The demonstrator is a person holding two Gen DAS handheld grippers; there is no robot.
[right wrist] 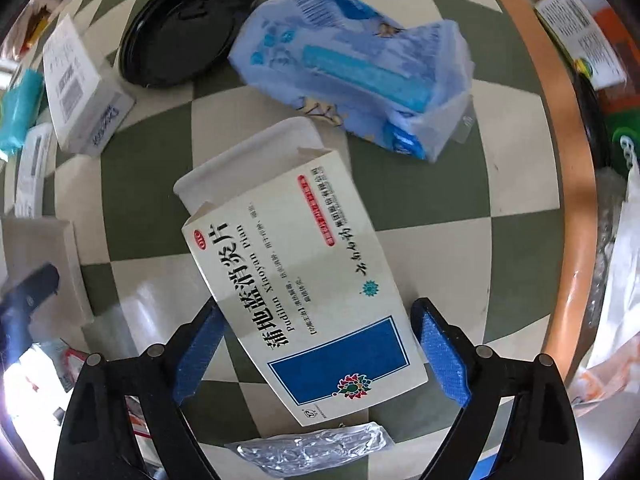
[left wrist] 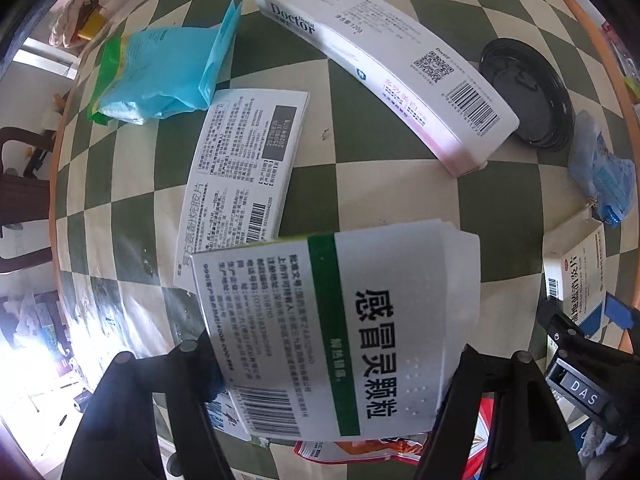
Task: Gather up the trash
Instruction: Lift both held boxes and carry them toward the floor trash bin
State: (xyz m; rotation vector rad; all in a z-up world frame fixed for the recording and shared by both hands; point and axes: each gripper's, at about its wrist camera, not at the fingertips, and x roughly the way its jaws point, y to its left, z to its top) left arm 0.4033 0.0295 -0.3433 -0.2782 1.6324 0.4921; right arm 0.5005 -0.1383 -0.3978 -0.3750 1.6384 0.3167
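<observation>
- My left gripper (left wrist: 334, 364) points down at the checkered table (left wrist: 384, 200). Its fingers sit against both long sides of a white medicine box with a green stripe (left wrist: 320, 328), so I read this as a grip closing on it; the box reads 感冒灵颗粒 in bold black, with a barcode at my 7 o'clock.
- My right gripper (right wrist: 316, 352) is spread wide, blue pads (right wrist: 444, 360) standing clear on either side of a cream box with a blue panel (right wrist: 304, 280). Nothing is held yet. The print reads 蒲地蓝消炎片, "Pudilan Xiaoyan Pian".
- Just under that box, at 6 o'clock in the right view, lies a crumpled clear wrapper (right wrist: 312, 450).
- In the left view, at 10 o'clock just beyond the green-striped box, a flattened white carton (left wrist: 240, 168) shows small print and a barcode I cannot read.
- Farther off at 1 o'clock, a long white toothpaste box (left wrist: 380, 64) reads "Doctor", with a QR code and barcode.
- Far at 11 o'clock lies a turquoise pouch (left wrist: 160, 76); at 2 o'clock a black plastic lid (left wrist: 528, 92); at 3 o'clock a pale blue tissue pack (left wrist: 600, 172).
- Judging progress: the collecting looks early. Most of the litter is still spread over the table, and no bin shows in either view.
</observation>
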